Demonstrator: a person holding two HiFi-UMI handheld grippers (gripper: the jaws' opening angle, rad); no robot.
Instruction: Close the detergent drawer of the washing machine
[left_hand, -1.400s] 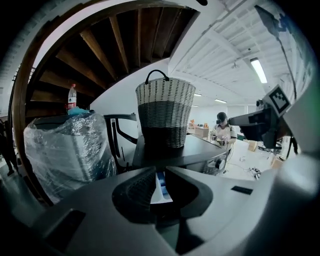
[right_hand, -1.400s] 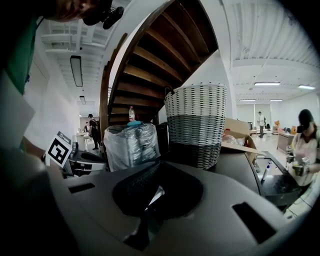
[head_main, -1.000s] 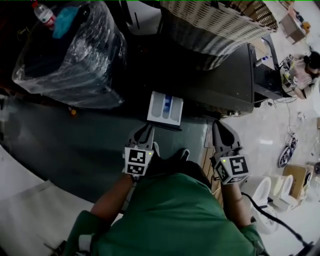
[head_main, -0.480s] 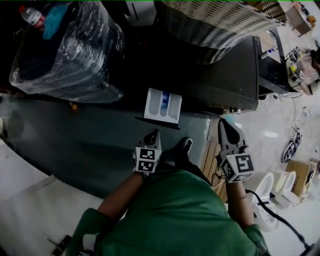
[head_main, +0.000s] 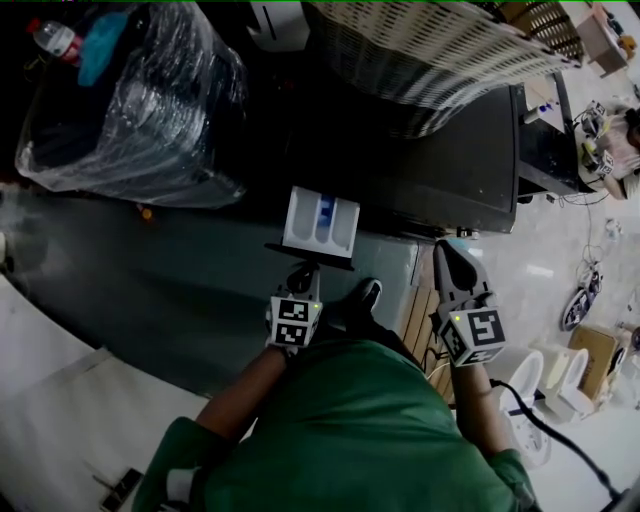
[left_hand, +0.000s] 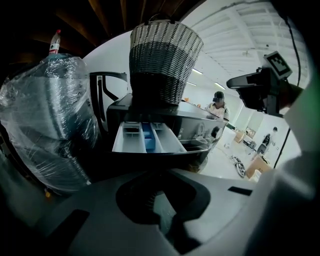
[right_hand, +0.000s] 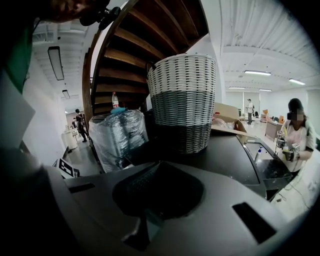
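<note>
Detergent drawer (head_main: 320, 221) stood pulled out of the washing machine (head_main: 450, 160). The left gripper (head_main: 303, 270), just before it, and the right gripper (head_main: 443, 252) were both closed and empty. An off-centre push could jam it.

Dark, glossy top of the washing machine (right_hand: 225, 155): 1 tall wicker basket (right_hand: 182, 100) standing upright on it, white above and grey below, with 1 cardboard box (right_hand: 227, 117) just beside it. Below, dull grey-green floor (head_main: 150, 290), bearing the machine itself and, just beside it, 1 bulky plastic-wrapped bundle (head_main: 130, 110). On top of that bundle, 1 bottle (head_main: 50, 38).
</note>
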